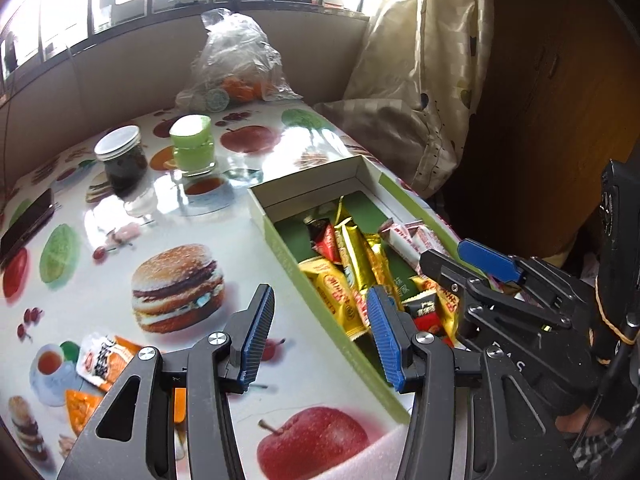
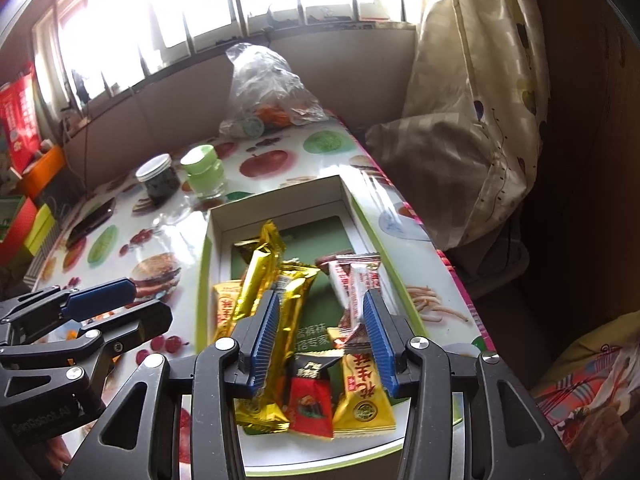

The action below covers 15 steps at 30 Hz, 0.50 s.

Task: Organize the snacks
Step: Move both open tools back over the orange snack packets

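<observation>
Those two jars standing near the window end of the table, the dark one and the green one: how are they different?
The dark jar has a white lid and see-through walls showing dark contents; the green jar has a pale green lid and a green-tinted body, its contents unclear. The dark jar stands left of the green jar and looks rounder, while the green jar looks squarer. Both stand upright, lidded, apart on the fruit-print table.
</observation>
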Motion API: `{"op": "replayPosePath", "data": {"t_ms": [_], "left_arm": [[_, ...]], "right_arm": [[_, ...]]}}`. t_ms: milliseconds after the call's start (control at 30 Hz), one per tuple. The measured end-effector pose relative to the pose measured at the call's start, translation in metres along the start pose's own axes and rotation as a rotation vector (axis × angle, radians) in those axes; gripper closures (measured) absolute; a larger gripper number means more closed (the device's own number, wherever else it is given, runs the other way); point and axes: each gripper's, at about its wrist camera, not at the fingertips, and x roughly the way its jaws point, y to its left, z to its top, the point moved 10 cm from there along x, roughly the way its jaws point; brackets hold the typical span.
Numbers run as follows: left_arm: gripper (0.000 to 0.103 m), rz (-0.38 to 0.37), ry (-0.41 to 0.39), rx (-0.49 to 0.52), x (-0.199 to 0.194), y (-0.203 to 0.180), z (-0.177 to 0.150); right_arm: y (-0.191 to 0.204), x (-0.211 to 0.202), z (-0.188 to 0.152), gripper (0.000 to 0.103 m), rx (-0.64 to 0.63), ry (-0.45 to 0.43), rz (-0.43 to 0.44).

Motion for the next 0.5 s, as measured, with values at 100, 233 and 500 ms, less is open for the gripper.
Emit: {"op": "replayPosePath", "data": {"t_ms": [100,233,500], "left_arm": [[0.053,0.011,-0.012,-0.012,-0.009,0.009,-0.006],[0.053,0.026,-0.014,-0.038,-0.019,0.027,-0.02],[0.053,0.085,-0.015,-0.151,-0.043,0.082,-0.052]], "right_arm": [[0.013,-0.005,-0.002,0.06,-0.023,-0.006,0.017],[0.03,-0.011,-0.004,0.06,-0.045,-0.013,0.051],[0.083,-0.011,-0.012,0.06,-0.128,0.0,0.135]]}}
